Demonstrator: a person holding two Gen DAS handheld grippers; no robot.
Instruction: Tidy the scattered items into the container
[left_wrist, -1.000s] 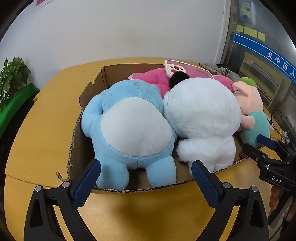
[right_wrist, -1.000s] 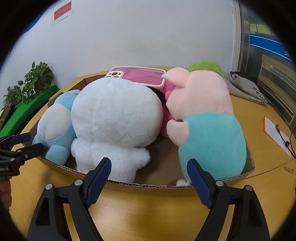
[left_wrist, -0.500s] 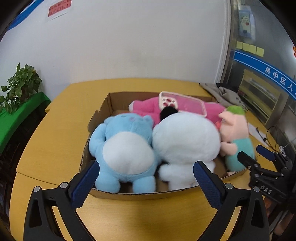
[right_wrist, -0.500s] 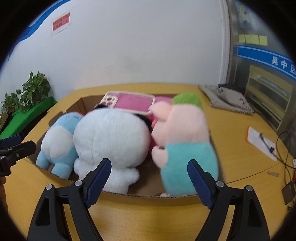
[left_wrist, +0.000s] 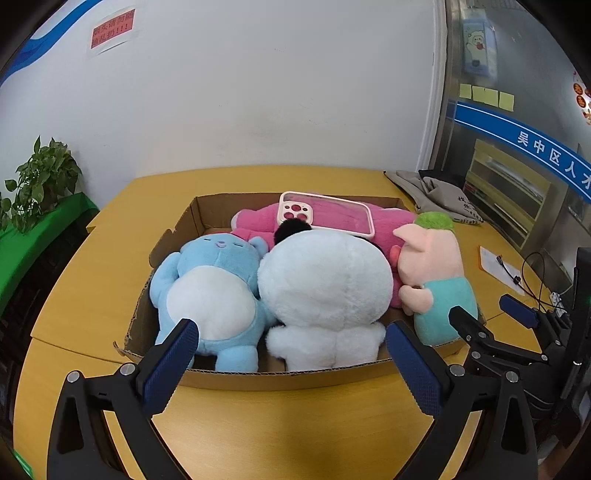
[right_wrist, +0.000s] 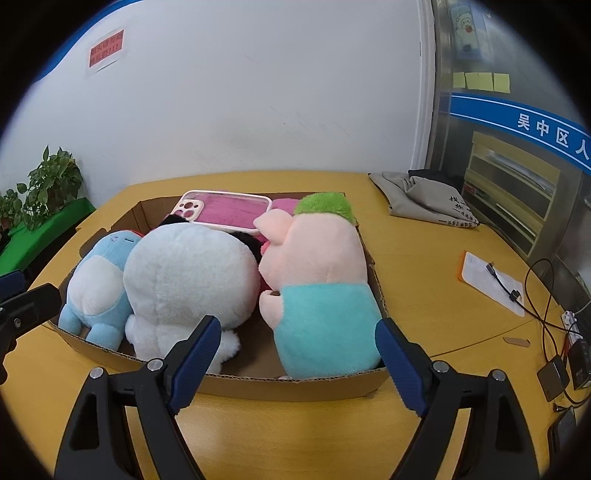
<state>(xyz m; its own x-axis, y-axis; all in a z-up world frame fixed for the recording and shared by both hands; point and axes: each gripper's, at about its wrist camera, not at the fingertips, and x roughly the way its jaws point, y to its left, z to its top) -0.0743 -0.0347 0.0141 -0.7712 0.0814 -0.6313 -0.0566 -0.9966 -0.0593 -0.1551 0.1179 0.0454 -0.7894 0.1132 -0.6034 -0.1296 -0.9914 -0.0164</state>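
Pulling back from the cardboard box (left_wrist: 280, 380): both views now sit farther off than a second ago, with more yellow bench (left_wrist: 92, 295) showing around it and the toys smaller in frame. Left hand-held gripper (left_wrist: 291, 363) gaping wide, holding nothing, hovering over the near bench just in front of the box's near wall. Right hand-held gripper (right_wrist: 297, 360) likewise spread open and empty, near the box's near right corner. Packed inside: blue plush (left_wrist: 210, 291) at left, white plush (left_wrist: 325, 291) in the middle and pressed against it, pig plush (left_wrist: 436, 273) in a teal shirt at right, pink plush (left_wrist: 384, 225) lying along the far side, and a pink phone case (left_wrist: 325, 214) resting on top of it. Nothing of that kind seen loose outside the box; only a grey cloth bag (right_wrist: 424, 199) at the far right and a notepad (right_wrist: 491, 280) with cables on the right. Judging by this retreat with empty jaws, tidying looks finished or nearly so. Worth watching: the phone case, perched high and probably easy to slide off if the box is bumped.
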